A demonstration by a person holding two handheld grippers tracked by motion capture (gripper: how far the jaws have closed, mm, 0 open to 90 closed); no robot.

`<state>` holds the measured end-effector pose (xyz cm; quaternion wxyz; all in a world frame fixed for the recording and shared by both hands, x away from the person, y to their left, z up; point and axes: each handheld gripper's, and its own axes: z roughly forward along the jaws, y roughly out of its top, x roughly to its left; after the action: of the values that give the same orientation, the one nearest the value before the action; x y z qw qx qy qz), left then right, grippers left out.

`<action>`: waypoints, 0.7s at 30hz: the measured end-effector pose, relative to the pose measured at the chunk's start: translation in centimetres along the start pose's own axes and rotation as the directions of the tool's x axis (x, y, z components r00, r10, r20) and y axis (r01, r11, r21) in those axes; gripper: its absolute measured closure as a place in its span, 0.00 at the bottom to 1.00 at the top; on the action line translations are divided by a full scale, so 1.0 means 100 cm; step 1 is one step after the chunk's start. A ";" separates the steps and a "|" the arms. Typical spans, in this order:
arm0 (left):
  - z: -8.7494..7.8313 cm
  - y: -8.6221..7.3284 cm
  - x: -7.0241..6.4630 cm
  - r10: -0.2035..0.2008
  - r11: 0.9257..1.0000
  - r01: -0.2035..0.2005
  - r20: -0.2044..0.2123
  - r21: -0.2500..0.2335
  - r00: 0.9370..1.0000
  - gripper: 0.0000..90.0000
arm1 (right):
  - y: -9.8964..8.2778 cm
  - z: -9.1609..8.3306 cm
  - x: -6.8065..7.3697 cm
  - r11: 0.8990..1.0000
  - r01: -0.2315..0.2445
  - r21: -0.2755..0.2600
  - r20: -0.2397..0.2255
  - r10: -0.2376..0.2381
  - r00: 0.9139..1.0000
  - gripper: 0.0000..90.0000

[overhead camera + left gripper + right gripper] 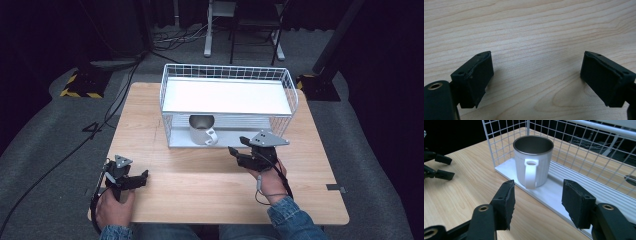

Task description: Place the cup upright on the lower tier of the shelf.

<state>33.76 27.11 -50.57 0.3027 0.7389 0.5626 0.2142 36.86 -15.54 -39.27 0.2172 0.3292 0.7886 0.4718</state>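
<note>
My right gripper gapes before the mug, left gripper spread idle too — misjudge the handle and it tips.

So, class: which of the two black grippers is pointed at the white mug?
The right gripper: its open jaws face the white mug on the rack's lower shelf; the left gripper faces bare wood.
</note>
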 end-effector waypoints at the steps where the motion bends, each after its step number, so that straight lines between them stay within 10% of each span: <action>1: 0.000 0.000 0.000 0.000 1.000 0.000 0.000 0.000 1.000 0.13 | -0.001 -0.003 -0.001 1.000 0.002 0.001 0.004 -0.002 1.000 0.49; 21: 0.000 0.000 0.000 0.000 1.000 0.000 -0.001 -0.001 1.000 0.13 | -0.043 -0.045 -0.035 0.991 -0.093 0.099 0.009 0.093 0.996 0.29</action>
<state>33.79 27.13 -50.57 0.3030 0.7385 0.5627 0.2149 34.97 -22.19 -40.94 0.1801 0.3770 0.7943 0.4411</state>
